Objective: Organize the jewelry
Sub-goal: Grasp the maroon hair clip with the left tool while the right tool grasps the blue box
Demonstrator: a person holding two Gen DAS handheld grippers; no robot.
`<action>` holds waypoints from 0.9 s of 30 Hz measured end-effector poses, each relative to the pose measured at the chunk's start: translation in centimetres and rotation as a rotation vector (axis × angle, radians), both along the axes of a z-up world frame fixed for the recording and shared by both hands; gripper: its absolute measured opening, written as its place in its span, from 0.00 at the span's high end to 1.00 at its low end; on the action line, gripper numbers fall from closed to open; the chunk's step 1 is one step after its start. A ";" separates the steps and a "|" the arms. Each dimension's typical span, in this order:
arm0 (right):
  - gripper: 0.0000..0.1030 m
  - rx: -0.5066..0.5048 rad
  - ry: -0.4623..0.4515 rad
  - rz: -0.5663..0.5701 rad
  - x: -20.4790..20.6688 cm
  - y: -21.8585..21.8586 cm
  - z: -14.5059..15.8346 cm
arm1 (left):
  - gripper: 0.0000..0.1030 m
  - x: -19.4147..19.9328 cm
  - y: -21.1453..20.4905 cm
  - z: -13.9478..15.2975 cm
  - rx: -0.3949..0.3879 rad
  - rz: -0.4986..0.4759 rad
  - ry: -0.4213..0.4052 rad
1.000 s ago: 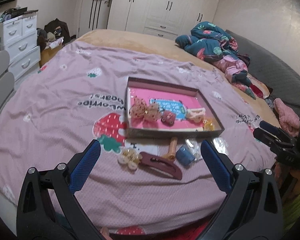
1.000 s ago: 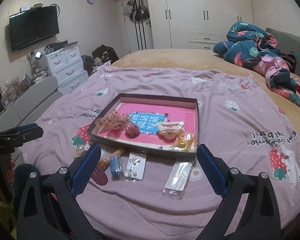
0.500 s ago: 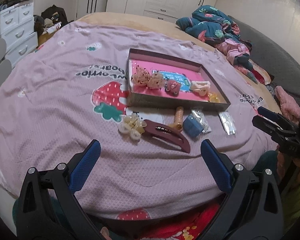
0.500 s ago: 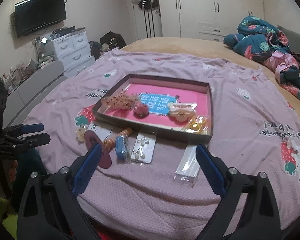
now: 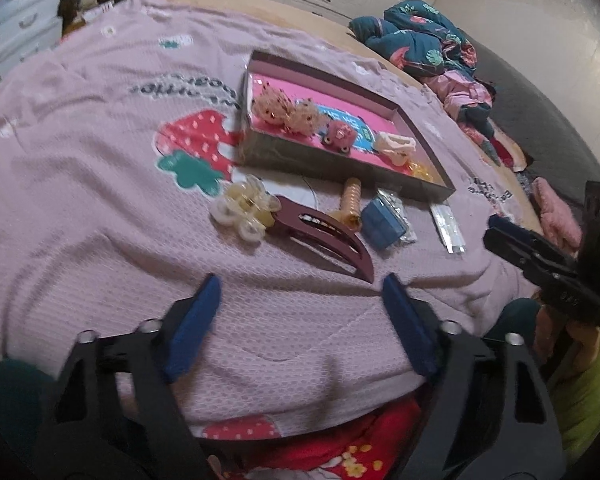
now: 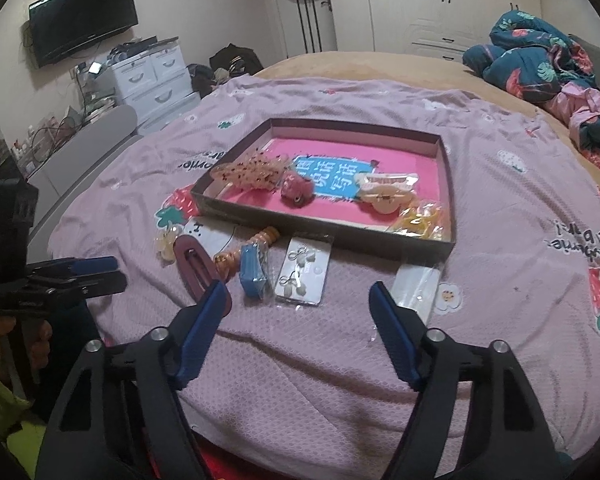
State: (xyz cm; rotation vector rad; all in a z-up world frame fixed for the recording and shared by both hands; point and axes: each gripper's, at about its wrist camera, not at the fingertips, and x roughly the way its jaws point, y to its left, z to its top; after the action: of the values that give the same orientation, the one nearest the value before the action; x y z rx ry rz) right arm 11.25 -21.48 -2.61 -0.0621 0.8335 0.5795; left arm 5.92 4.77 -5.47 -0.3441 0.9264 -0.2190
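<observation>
We see a shallow brown tray (image 6: 446,236) with a pink floor lying on a bed's pink strawberry-print blanket (image 6: 500,208), already holding several pieces: a speckled beige hair clip (image 6: 250,172) at its left end, a small red plush clip (image 6: 298,190) beside it, a cream claw clip (image 6: 386,196) to the right, and a clear packet of yellow pieces (image 6: 420,220) in the near right corner. A blue printed card (image 6: 332,176) lies flat on the tray floor beneath them.

Just outside the tray's near wall, loose on the blanket, we find a maroon barrette (image 5: 324,236), a pale yellow flower-shaped claw clip (image 5: 246,206) touching its left end, an orange ribbed hair tie (image 5: 352,204), a small blue box (image 5: 382,226), a clear packet of earrings (image 6: 304,272) and a narrow clear sleeve (image 5: 448,228).

Our left gripper (image 5: 300,308) hovers over the blanket edge just short of the barrette, its blue-padded jaws spread wide and holding nothing. Our right gripper (image 6: 298,312) hangs likewise near the earring packet, jaws parted and empty, its left pad overlapping the barrette's end in that view.

Beyond, a heap of teal floral bedding (image 6: 540,64) sits at the bed's far right, with white drawers (image 6: 152,80) and a wall television (image 6: 82,18) at left.
</observation>
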 end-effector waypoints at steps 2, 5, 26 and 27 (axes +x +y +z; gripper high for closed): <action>0.40 0.006 0.011 0.015 0.1 0.3 -0.4 | 0.52 0.3 -0.3 -0.6 -0.030 -0.012 0.018; 0.46 0.010 0.026 0.041 0.4 0.9 -0.9 | 0.64 0.7 -0.7 -1.3 -0.062 -0.031 0.040; 0.66 0.000 0.110 0.164 4.3 5.2 -5.2 | 0.67 5.4 -1.6 -3.8 -0.206 -0.027 0.135; 0.67 0.004 0.113 0.170 4.5 5.4 -5.3 | 0.67 5.5 -1.5 -3.8 -0.209 -0.025 0.135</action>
State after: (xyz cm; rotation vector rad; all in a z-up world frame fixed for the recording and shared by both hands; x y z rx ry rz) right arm 15.70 -16.11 -7.88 -0.0985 0.9427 0.7502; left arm 11.44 3.27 -9.30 -0.5455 1.0444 -0.3198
